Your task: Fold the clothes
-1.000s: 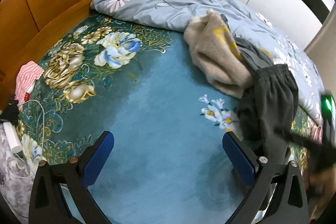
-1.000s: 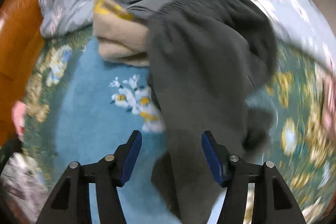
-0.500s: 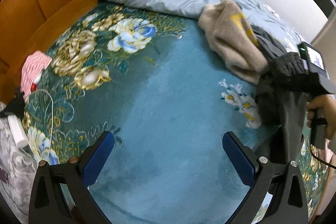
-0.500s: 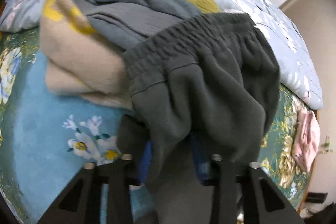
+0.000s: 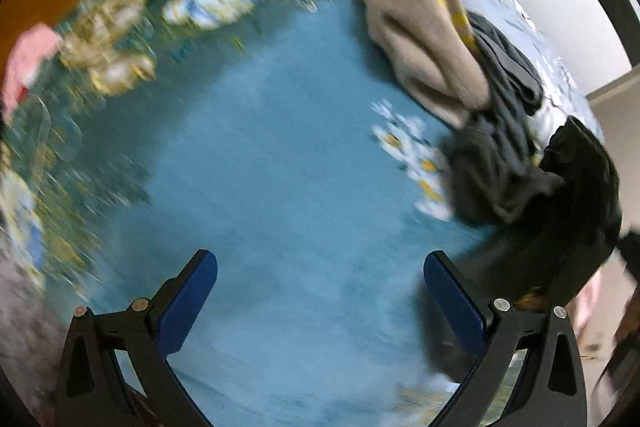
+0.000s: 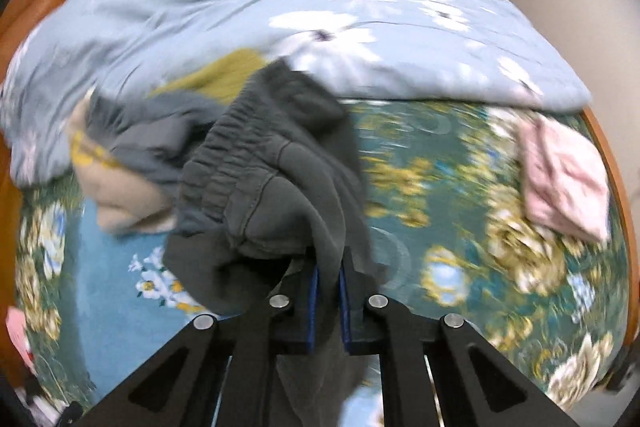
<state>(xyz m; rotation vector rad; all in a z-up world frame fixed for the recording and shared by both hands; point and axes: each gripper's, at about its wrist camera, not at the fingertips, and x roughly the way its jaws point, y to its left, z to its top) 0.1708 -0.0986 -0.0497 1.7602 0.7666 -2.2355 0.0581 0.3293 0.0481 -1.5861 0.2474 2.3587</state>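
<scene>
Right gripper [image 6: 327, 281]: we see its jaws, which have just been closing, clamped on a fold of the dark grey sweatpants [image 6: 276, 163], elastic waistband bunched above the blue pads. The sweatpants hang over the teal floral bedspread [image 6: 440, 187], beside a beige sweater [image 5: 424, 39] and below a pale blue floral duvet [image 6: 320, 23]. Left gripper [image 5: 320, 291]: we find its jaws wide apart, holding nothing, above bare bedspread. A pink cloth [image 6: 564, 179] lies well apart.

Blue bedspread [image 5: 280, 187] seems clear; clothes pile [image 5: 460, 75] blocks the right.
</scene>
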